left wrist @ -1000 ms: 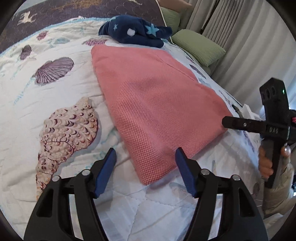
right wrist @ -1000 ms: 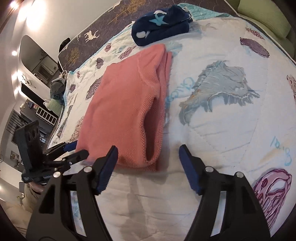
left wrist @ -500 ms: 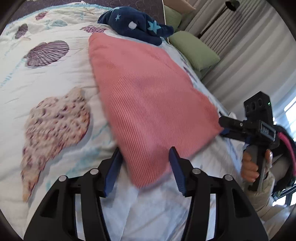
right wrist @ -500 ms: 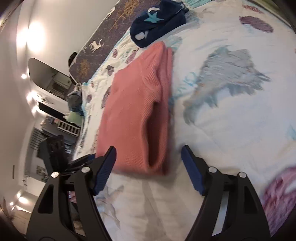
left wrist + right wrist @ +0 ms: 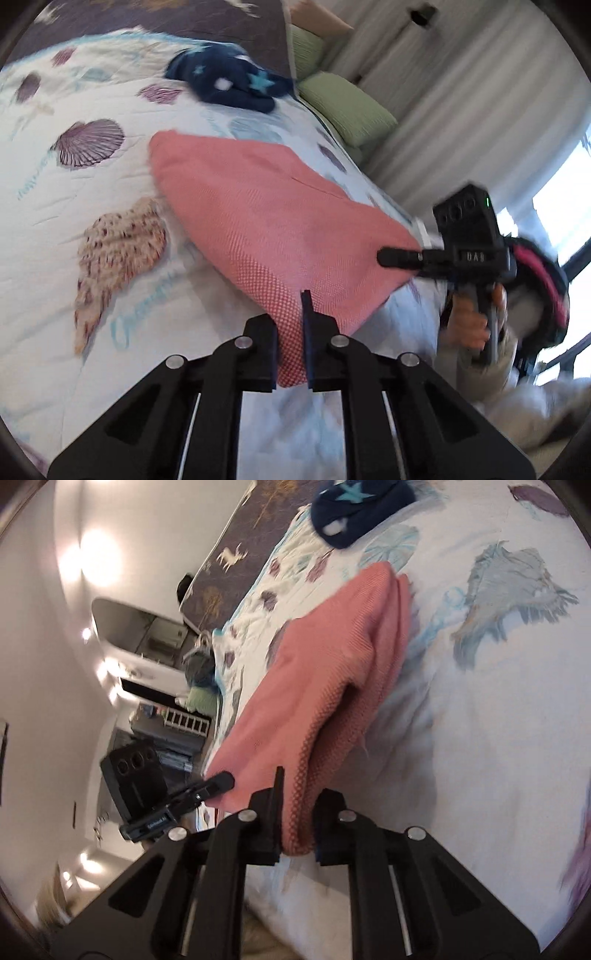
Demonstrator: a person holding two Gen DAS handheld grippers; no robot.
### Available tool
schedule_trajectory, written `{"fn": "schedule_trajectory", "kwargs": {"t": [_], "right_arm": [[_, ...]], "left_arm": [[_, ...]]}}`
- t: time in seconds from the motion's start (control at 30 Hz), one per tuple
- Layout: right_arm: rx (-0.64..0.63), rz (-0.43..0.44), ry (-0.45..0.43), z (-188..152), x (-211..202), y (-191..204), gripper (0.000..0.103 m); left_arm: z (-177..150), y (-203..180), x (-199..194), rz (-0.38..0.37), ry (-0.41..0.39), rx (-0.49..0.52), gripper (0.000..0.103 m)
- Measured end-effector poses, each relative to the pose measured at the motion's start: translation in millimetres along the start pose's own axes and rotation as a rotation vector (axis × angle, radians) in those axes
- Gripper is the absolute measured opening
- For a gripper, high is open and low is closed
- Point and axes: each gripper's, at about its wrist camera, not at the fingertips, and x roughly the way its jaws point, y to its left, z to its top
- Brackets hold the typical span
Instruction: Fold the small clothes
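Note:
A pink knitted garment point(image 5: 266, 221) lies folded on the shell-print quilt point(image 5: 55, 221). My left gripper point(image 5: 290, 332) is shut on its near corner. My right gripper point(image 5: 297, 812) is shut on the other near corner of the garment point(image 5: 325, 686) and lifts that edge off the quilt point(image 5: 498, 738). The right gripper also shows in the left wrist view point(image 5: 400, 258) at the garment's right corner. The left gripper shows in the right wrist view point(image 5: 218, 781) at the garment's left corner.
A navy star-print garment point(image 5: 229, 83) lies bunched at the far end of the bed, also in the right wrist view point(image 5: 358, 509). Green pillows point(image 5: 343, 107) sit at the bed's far right by the curtain. The person's hand point(image 5: 469, 325) holds the right gripper.
Both grippers have closed from open onto the garment's near corners. The near edge has lifted off the quilt and the garment has been pulled toward me.

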Motion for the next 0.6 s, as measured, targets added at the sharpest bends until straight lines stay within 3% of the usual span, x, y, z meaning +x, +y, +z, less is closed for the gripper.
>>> {"fn": "schedule_trajectory", "kwargs": {"t": [0.03,0.1,0.17,0.2,0.27,0.37,0.43,0.5,0.6], "right_arm": [[-0.011,-0.010,0.016,-9,-1,4,0.012],[-0.054,-0.064,0.088,-35,2,8,0.023],[-0.072,-0.158,0.153,-52,5,3,0.061],[-0.084,-0.217,0.141,-57,1,-1,0.060],[-0.061,-0.192,0.105,-51,-9,-7,0.065],[-0.057,-0.203,-0.021,-24,-26,-10,0.073],[-0.060,-0.194,-0.030,-13,-22,-10,0.073],[-0.072,-0.197,-0.009,-2,-8,-10,0.073],[-0.083,-0.198,0.045,9,16,-13,0.073]], "left_arm": [[-10,-6,-2,0.007,0.032,0.023,0.010],[-36,-10,-3,0.034,0.102,0.060,0.011],[-52,-7,2,0.094,0.150,0.079,0.014],[-57,1,3,0.119,0.159,0.057,0.018],[-56,15,1,0.151,0.138,0.007,0.047],[-37,21,-6,0.203,0.037,-0.018,0.052],[-24,19,-4,0.265,-0.020,0.034,0.059],[-10,25,7,0.269,-0.012,0.030,0.059],[1,37,24,0.218,0.023,-0.018,0.059]]}}
